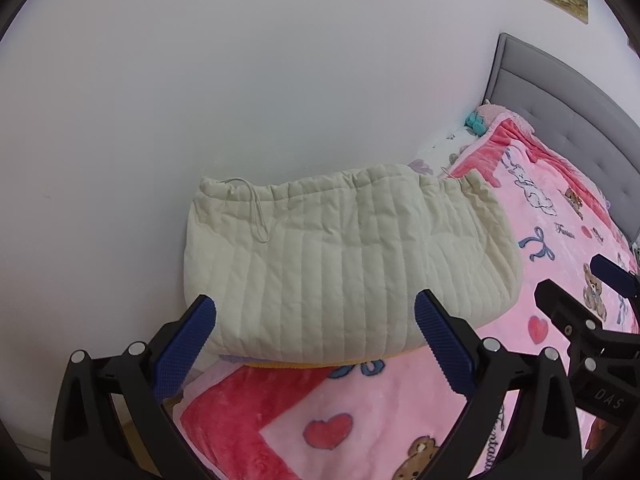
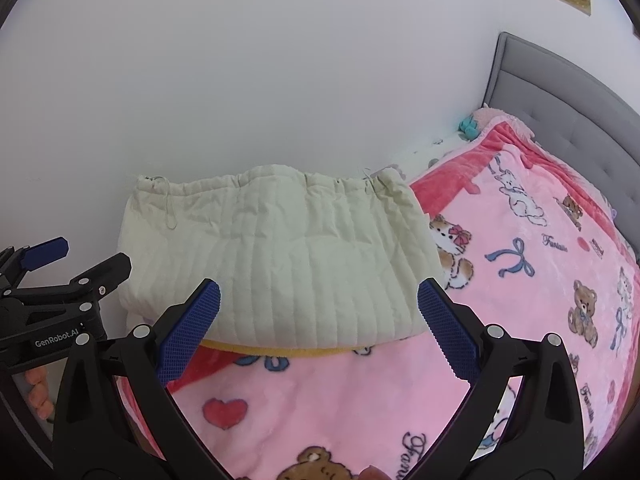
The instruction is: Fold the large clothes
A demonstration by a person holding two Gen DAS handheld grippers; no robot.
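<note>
Jacket (image 1: 344, 264), cream and quilted, lies folded on the pink blanket (image 1: 348, 408) of the bed, against the white wall (image 1: 240, 80). We hold the left claw (image 1: 316, 312) and right claw (image 2: 320, 300) wide open and empty, side by side just short of its near edge. Gray headboard (image 2: 568, 92) stands at far right.

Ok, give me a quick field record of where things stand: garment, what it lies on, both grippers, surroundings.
garment: cream quilted garment, folded into a compact block, drawstring hem toward the wall
under it: yellow edge showing at the near side
surface: pink blanket on the bed
left gripper: open, empty, in front of the garment's near edge
right gripper: open, empty, in front of the same edge
surroundings: white wall, grey headboard
</note>
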